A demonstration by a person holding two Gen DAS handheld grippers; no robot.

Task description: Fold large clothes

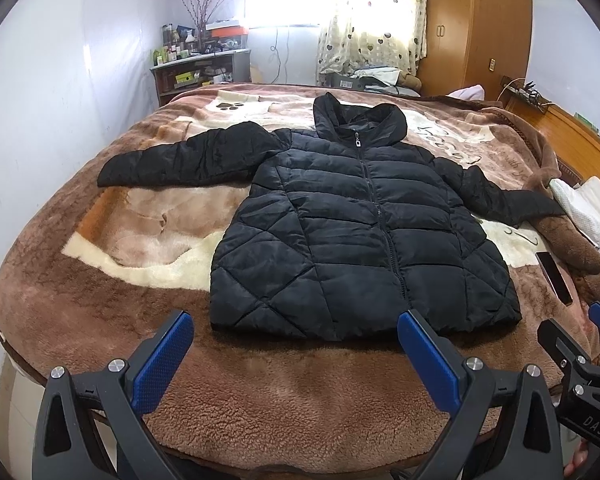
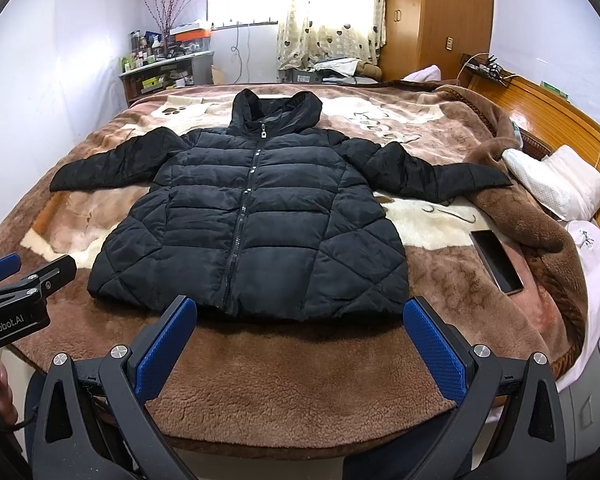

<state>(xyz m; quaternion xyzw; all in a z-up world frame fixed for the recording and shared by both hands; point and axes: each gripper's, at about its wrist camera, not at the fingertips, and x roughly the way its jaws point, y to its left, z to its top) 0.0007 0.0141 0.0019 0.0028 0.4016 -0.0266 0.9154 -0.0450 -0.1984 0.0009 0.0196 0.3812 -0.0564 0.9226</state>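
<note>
A black quilted hooded jacket (image 1: 356, 232) (image 2: 252, 224) lies flat and zipped on the brown fleece blanket (image 1: 260, 392) (image 2: 300, 384), both sleeves spread sideways, hood toward the far side. My left gripper (image 1: 296, 332) hovers open above the near edge of the bed, just short of the jacket's hem, holding nothing. My right gripper (image 2: 300, 316) is likewise open and empty in front of the hem. Each gripper shows at the edge of the other's view: the right gripper (image 1: 580, 360) and the left gripper (image 2: 16, 280).
A black phone (image 1: 554, 278) (image 2: 496, 262) lies on the blanket right of the jacket. White pillows (image 2: 556, 184) and a wooden headboard (image 2: 556, 108) are at the right. A cluttered shelf (image 2: 164, 68) and a wardrobe (image 2: 436, 16) stand beyond the bed.
</note>
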